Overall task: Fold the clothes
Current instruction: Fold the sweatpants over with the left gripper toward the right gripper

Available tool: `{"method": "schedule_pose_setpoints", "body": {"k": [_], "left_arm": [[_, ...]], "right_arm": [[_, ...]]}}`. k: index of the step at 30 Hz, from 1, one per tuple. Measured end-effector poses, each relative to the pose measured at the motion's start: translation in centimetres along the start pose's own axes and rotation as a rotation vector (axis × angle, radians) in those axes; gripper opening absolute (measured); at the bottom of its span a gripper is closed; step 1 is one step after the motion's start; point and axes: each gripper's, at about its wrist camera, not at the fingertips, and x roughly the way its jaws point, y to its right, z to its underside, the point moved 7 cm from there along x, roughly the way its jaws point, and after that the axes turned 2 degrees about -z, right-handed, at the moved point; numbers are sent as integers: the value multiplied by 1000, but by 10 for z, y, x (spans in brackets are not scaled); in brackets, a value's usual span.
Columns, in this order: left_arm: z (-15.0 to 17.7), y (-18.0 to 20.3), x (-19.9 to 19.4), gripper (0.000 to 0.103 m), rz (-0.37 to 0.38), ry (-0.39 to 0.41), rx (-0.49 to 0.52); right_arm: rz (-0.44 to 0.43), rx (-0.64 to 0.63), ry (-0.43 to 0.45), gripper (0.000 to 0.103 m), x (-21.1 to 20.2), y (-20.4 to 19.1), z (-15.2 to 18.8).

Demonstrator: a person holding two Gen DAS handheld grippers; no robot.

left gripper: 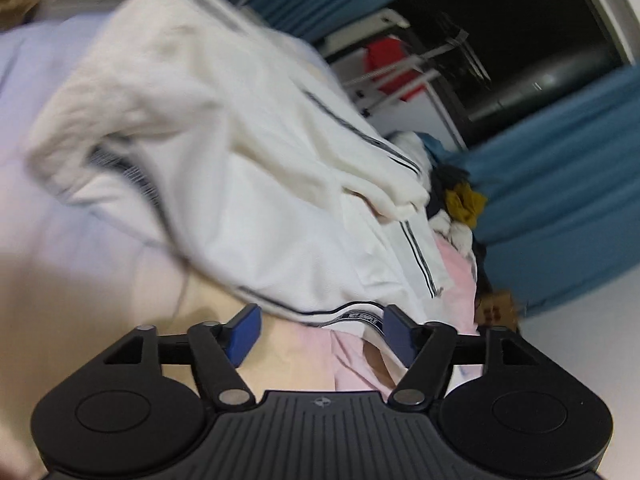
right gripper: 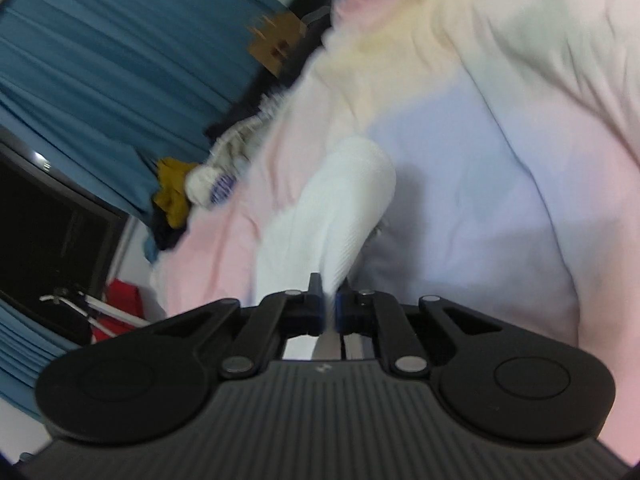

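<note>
The white garment (left gripper: 224,152) lay spread just ahead of the left gripper (left gripper: 320,334), its striped, lettered hem passing right across the gap between the blue pads (left gripper: 244,332). Those fingers stood wide apart and the pads pressed on nothing; the hem sat between them but untouched, as far as the blur allowed. The left gripper pointed downward over the bed, its view rolled, the room tilting behind it.

Over on the other side, the right gripper (right gripper: 329,312) was clamped tight on a fold of white ribbed fabric (right gripper: 336,216), which ran straight out from between the closed fingers and rested on the pastel bedsheet (right gripper: 500,160). Whether that fold belonged to the same white garment could not be told. The right gripper also angled down toward the bed.

Count: two grippers, one white garment in the left view, one white fold in the right. A heap of other clothes (right gripper: 200,184), with a mustard piece (left gripper: 466,202) in it, sat at the bed's edge beside the blue curtain (right gripper: 100,60); how many items it held could not be told.
</note>
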Motion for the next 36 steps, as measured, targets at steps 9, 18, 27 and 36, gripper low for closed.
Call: {"method": "schedule_pose_setpoints", "body": {"k": [9,18,27,36], "left_arm": [[-42,-60,4,77,-183,126,-219],[-71,-83,19,68,-191,194,-391],[-101,-81,23,12,-233,218,-360],[-136,-41,-53,10,-206,220,-208]], "right_arm": [[15,-116,121,8,-21,-17,-21],[54,-135,139,8,-3,-11,-18],[51,-145,151,8,-2,-14,-18],[-12,-119,186,8,-31,-27,-31]]}}
